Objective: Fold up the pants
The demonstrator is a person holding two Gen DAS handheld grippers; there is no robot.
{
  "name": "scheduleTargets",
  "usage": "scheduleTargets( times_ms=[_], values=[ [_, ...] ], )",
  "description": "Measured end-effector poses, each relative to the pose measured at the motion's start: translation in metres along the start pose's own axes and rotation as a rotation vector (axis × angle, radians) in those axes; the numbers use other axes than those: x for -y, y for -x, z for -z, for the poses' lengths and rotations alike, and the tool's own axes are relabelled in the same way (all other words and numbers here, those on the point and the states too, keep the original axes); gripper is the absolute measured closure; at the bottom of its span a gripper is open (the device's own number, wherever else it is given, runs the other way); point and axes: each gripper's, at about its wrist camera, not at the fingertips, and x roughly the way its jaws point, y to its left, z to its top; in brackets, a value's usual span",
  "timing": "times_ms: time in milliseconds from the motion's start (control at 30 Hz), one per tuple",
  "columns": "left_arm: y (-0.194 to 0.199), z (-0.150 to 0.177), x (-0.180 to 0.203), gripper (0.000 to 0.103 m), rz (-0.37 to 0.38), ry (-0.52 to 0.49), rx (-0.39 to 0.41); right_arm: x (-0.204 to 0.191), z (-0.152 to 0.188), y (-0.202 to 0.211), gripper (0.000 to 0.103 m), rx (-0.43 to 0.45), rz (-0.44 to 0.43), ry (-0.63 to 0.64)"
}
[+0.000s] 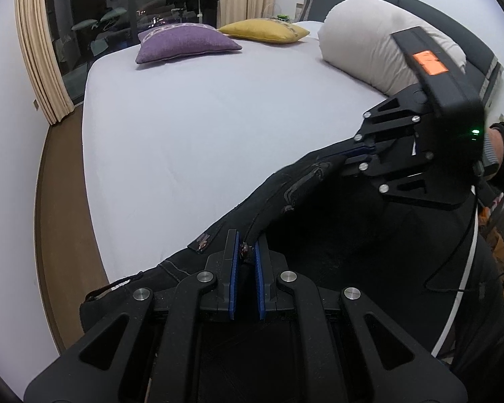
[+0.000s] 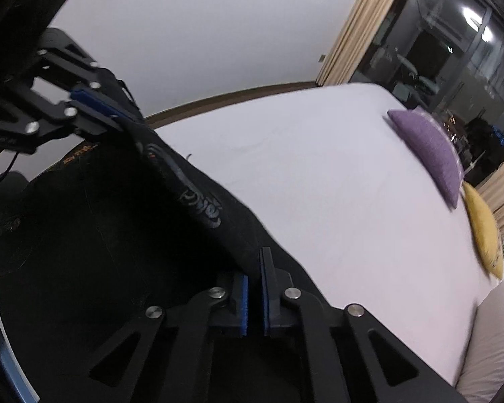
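Blue pads (image 1: 233, 262) of the left claw (image 1: 247, 258) are squeezed shut on the black pants (image 1: 285, 194) – right at the top edge. Off to its right, the same edge is pinched by the right claw (image 1: 361, 156), closed tight too. Between both claws the pants are held up over the near side of the white bed (image 1: 184, 134). Spreading seems to be the step – next, the pants should be laid flat ahead. Legs are hidden below.
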Motion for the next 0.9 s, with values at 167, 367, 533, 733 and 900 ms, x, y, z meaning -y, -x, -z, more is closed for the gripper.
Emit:
scheduleTargets(
  times_ms=[167, 367, 533, 733, 900],
  values=[
    [0.022, 0.021, 0.019, 0.095, 0.022, -0.082, 0.005, -0.033, 0.018, 0.019, 0.097, 0.004, 0.041, 0.125],
    [0.030, 0.080, 0.054, 0.095, 0.020, -0.175, -0.077, -0.112, 0.061, 0.024, 0.097, -0.052, 0.058, 0.316],
    [0.027, 0.134, 0.084, 0.095, -0.007, -0.278, -0.177, -0.160, 0.085, 0.027, 0.097, -0.078, 0.083, 0.400],
    [0.040, 0.181, 0.120, 0.095, -0.047, -0.390, -0.223, -0.214, 0.111, 0.030, 0.097, -0.120, 0.120, 0.540],
    [0.054, 0.202, 0.137, 0.095, -0.039, -0.452, -0.228, -0.239, 0.121, 0.041, 0.097, -0.135, 0.124, 0.567]
  ],
)
